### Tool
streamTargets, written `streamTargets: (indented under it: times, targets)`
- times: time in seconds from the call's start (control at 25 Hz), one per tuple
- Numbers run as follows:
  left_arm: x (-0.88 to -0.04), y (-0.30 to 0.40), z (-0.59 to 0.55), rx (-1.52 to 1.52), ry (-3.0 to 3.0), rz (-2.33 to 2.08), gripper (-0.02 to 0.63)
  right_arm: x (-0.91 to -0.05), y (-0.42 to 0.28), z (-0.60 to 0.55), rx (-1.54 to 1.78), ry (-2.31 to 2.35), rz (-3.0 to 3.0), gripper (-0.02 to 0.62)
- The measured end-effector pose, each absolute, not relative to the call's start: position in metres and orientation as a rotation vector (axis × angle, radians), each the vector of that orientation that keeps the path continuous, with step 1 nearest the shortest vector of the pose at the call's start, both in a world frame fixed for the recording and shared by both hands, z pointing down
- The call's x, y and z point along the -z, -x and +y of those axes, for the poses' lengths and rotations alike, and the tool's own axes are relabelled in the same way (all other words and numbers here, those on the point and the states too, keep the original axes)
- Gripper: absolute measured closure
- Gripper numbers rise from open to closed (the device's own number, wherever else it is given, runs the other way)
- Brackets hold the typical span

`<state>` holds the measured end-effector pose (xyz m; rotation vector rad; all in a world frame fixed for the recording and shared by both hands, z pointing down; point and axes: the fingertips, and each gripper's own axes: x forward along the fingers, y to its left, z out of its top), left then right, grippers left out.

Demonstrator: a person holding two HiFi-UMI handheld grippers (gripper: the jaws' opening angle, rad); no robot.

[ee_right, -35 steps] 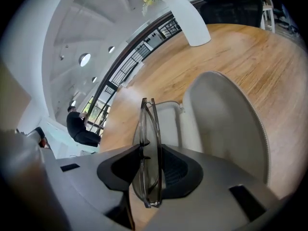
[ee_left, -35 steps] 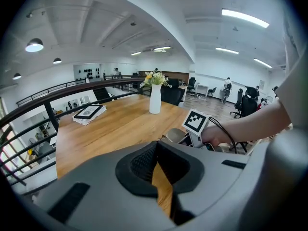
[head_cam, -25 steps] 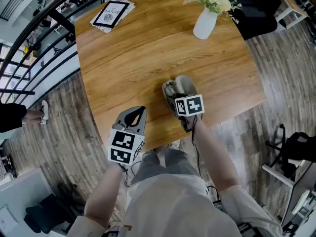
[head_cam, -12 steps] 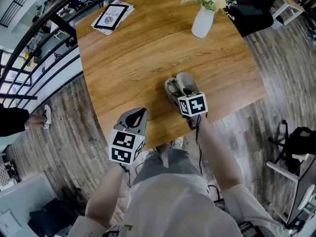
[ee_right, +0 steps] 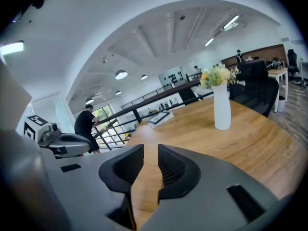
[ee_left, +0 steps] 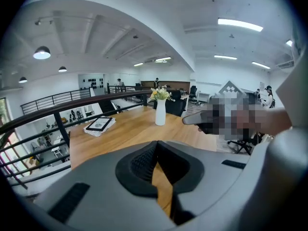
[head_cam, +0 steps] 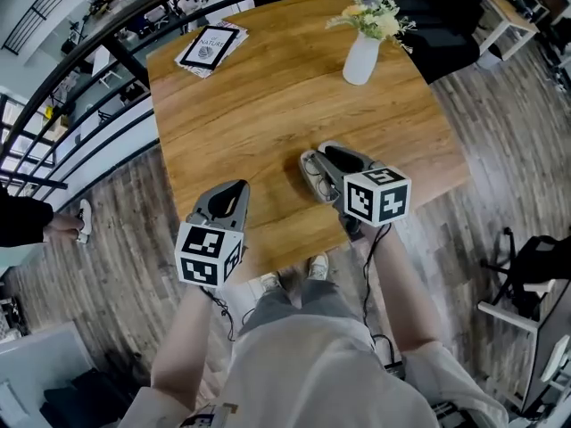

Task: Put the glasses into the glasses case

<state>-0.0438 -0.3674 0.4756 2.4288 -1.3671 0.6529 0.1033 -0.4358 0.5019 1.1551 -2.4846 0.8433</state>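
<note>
A grey glasses case (head_cam: 312,178) lies open on the wooden table (head_cam: 268,105) near its front edge. The glasses (head_cam: 310,162) seem to rest inside it, and part of the case is hidden by my right gripper (head_cam: 330,153), which hangs raised just above and to the right. That gripper's jaws (ee_right: 150,150) are closing; a narrow gap remains with only table wood showing between them. My left gripper (head_cam: 232,188) is held up over the front left edge, away from the case. Its pads (ee_left: 155,146) meet at the tips with nothing in them.
A white vase of flowers (head_cam: 361,56) stands at the far right of the table, and a magazine with a tablet on it (head_cam: 210,47) lies at the far left corner. A black railing (head_cam: 80,87) runs along the left. A black chair (head_cam: 446,34) stands behind the table.
Both grippers have risen toward the camera, the right one much more, lifting off the case. The right jaws no longer reach down at the case.
</note>
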Motion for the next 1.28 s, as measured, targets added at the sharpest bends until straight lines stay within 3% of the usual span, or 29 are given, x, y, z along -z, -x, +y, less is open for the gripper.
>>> streamTargets:
  times: [0.68,1.04,1.28]
  targets:
    - [-0.290,0.068,-0.315,-0.547,-2.787,-1.640,0.589,-0.249,-0.055,-0.314,-0.206,-1.041,-2.945,0.540]
    - [-0.248,0.094,-0.276,-0.384,-2.767,-1.745,0.589,-0.212,-0.053,-0.266,0.052,-1.094,-2.940,0.552]
    - [-0.256,0.101,-0.257,-0.381,-2.781,-1.753,0.589,-0.225,-0.060,-0.261,0.028,-1.118,-2.903,0.561]
